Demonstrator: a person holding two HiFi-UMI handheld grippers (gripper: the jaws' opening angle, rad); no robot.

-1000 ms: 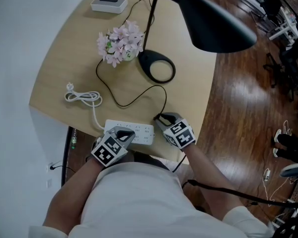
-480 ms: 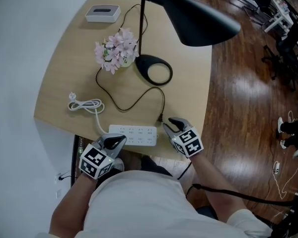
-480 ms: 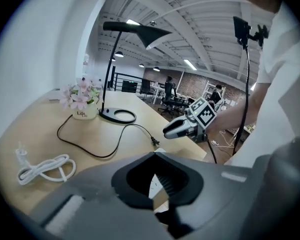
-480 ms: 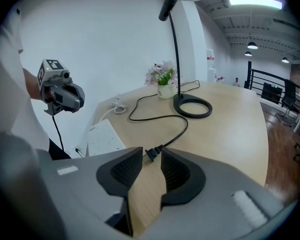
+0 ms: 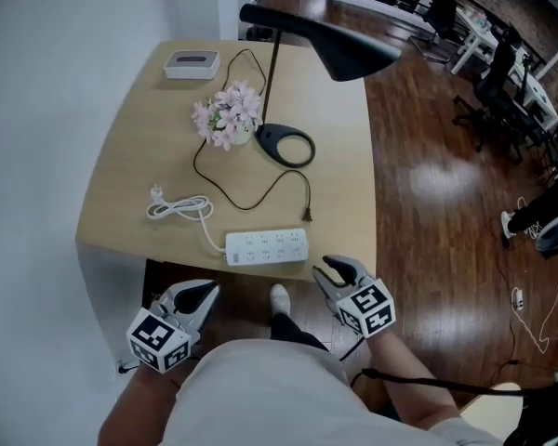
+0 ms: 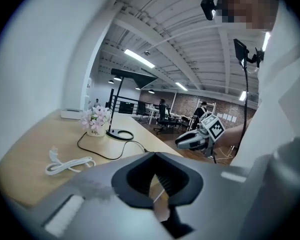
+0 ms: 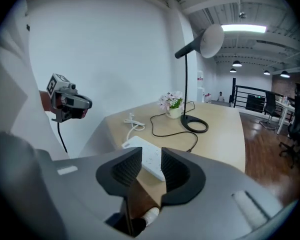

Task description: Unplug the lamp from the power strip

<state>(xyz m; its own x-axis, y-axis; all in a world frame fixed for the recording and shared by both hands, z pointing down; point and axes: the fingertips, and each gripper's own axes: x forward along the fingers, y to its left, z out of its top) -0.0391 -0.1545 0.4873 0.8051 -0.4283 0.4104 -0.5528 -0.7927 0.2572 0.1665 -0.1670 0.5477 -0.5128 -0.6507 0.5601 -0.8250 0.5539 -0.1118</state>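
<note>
The white power strip (image 5: 267, 246) lies near the table's front edge, with its own white cord coiled to the left (image 5: 179, 209). The black lamp (image 5: 285, 144) stands mid-table. Its black cord runs to the plug (image 5: 309, 216), which lies loose on the wood just beyond the strip's right end. My left gripper (image 5: 193, 299) hangs shut and empty off the front edge, below the strip's left end. My right gripper (image 5: 340, 271) is open a little and empty, below the strip's right end. The right gripper view shows the strip (image 7: 150, 159) past my right gripper (image 7: 151, 156).
A pot of pink flowers (image 5: 228, 114) stands beside the lamp base, and a white box (image 5: 191, 63) sits at the far left corner. The lamp head (image 5: 330, 40) overhangs the table's right side. Wooden floor (image 5: 428, 184) with office chairs lies to the right.
Both grippers have drawn back off the table toward the person. The right gripper has let go of the lamp plug, which now lies apart from the strip.
</note>
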